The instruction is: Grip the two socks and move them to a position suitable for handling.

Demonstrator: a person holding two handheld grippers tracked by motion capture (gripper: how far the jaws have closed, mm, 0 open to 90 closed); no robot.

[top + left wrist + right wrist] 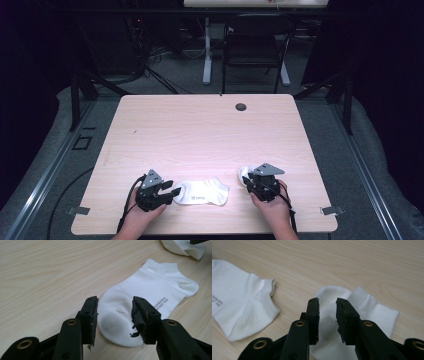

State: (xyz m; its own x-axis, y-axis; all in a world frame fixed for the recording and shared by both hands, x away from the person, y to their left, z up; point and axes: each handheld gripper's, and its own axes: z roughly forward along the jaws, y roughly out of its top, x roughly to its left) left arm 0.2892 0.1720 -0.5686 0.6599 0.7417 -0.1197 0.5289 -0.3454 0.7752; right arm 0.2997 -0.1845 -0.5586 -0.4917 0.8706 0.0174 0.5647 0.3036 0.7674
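Between the left gripper's [114,315] parted fingers [90,312] lies the flat sock's [147,295] toe.

Light wood counter [200,130], dark round grommet [241,107] near far edge. Flat white sock [202,192] at near edge; crumpled white sock [245,175] just beside it.

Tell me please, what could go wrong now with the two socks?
The left gripper stands open around the toe of the flat sock; closing low, its worn pads may scrape the table or pinch only one layer. The right gripper is over the crumpled sock and may grab a loose fold.
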